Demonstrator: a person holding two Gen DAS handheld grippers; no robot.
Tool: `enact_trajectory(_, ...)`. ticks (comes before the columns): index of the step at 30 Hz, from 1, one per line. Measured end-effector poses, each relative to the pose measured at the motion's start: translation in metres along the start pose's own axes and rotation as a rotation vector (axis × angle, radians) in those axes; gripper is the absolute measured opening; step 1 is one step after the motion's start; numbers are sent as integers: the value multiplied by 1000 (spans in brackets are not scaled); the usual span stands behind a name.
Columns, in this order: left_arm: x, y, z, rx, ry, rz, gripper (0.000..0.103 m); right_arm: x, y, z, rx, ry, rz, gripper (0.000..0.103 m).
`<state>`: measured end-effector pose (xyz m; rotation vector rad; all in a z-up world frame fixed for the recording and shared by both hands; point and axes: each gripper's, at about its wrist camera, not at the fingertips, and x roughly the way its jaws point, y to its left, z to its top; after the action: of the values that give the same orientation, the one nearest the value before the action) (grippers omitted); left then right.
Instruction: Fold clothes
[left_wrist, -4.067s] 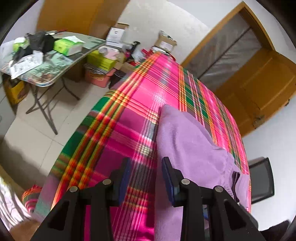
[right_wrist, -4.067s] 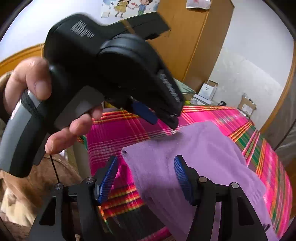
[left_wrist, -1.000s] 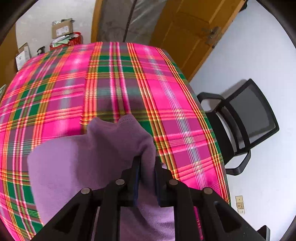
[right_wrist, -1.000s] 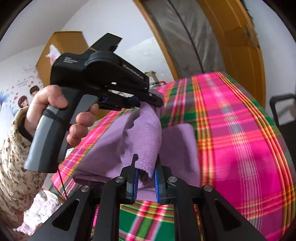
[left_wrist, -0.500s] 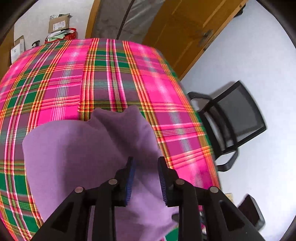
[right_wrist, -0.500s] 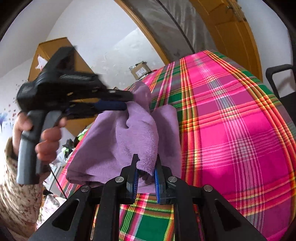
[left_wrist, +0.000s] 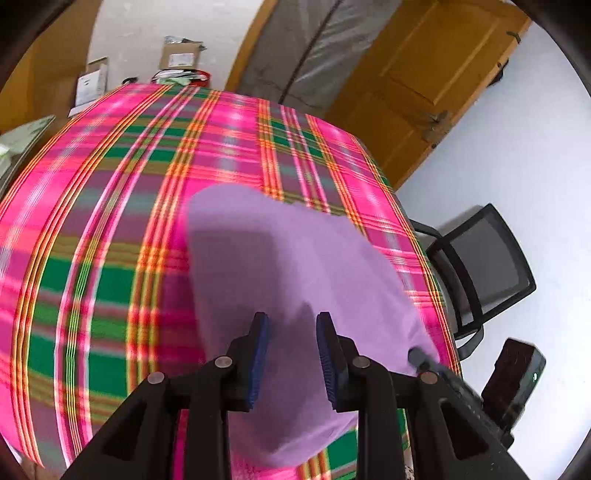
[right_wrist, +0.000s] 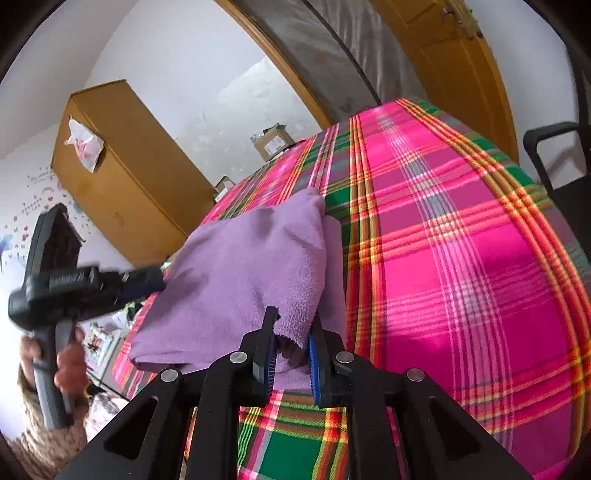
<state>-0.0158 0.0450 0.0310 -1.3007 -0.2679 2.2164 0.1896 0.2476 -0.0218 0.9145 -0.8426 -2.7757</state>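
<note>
A purple fleece garment (left_wrist: 288, 258) lies folded over on the pink and green plaid table (left_wrist: 110, 221). My left gripper (left_wrist: 292, 350) hovers open just above its near part, nothing between the blue pads. In the right wrist view the garment (right_wrist: 251, 266) bulges up from the plaid table (right_wrist: 443, 258), and my right gripper (right_wrist: 292, 343) is shut on its near edge. The left gripper (right_wrist: 159, 280), held by a hand, points at the garment's left side without gripping it. The right gripper's tip (left_wrist: 417, 356) shows at the garment's right corner.
A black mesh office chair (left_wrist: 480, 273) stands off the table's right side, with a dark device (left_wrist: 513, 376) below it. A wooden door (left_wrist: 424, 74) and cardboard boxes (left_wrist: 181, 59) lie beyond the far end. A wooden cabinet (right_wrist: 122, 177) stands at the left.
My left gripper opened and let go of the garment's corner, then pulled back; the released fold dropped flat onto the garment. My right gripper keeps its hold on the near edge.
</note>
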Motion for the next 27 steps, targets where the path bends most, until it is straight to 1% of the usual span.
enact_trajectory(2,-4,13,-11,-37,-3,-22,27,1,0,-1,-10,5,-21,19)
enact_trajectory(3,-5,19,-15,-52,0,-26,27,0,0,-2,-20,1,-43,25)
enact_trajectory(4,-5,25,-19,-66,4,-28,27,-2,2,-3,-33,-5,-72,33)
enact_trajectory(5,-6,31,-23,-81,5,-32,27,-4,3,-4,-46,-12,-100,35)
enact_trajectory(6,-7,36,-26,-94,2,-34,27,-5,9,-8,-75,-13,-106,36)
enact_trajectory(10,-12,53,-34,-145,-34,-35,29,-3,45,-27,-233,-3,-69,36)
enact_trajectory(13,-12,63,-40,-192,-41,-65,30,-1,71,-41,-352,5,-41,37)
enact_trajectory(16,-13,67,-45,-198,-44,-76,31,1,98,-56,-471,13,-12,37)
enact_trajectory(17,-14,67,-47,-193,-47,-79,31,8,105,-59,-495,36,10,37)
enact_trajectory(19,-16,68,-51,-184,-56,-77,31,27,113,-62,-511,106,65,37)
enact_trajectory(21,-16,71,-52,-191,-57,-84,31,48,118,-60,-490,174,121,38)
enact_trajectory(22,-16,73,-53,-195,-58,-88,31,57,119,-58,-473,202,145,40)
enact_trajectory(23,-16,75,-55,-204,-57,-91,31,64,119,-55,-452,220,163,43)
enact_trajectory(24,-16,77,-57,-211,-59,-91,31,71,119,-52,-431,232,183,49)
enact_trajectory(27,-15,85,-61,-232,-56,-103,31,84,122,-45,-390,235,207,53)
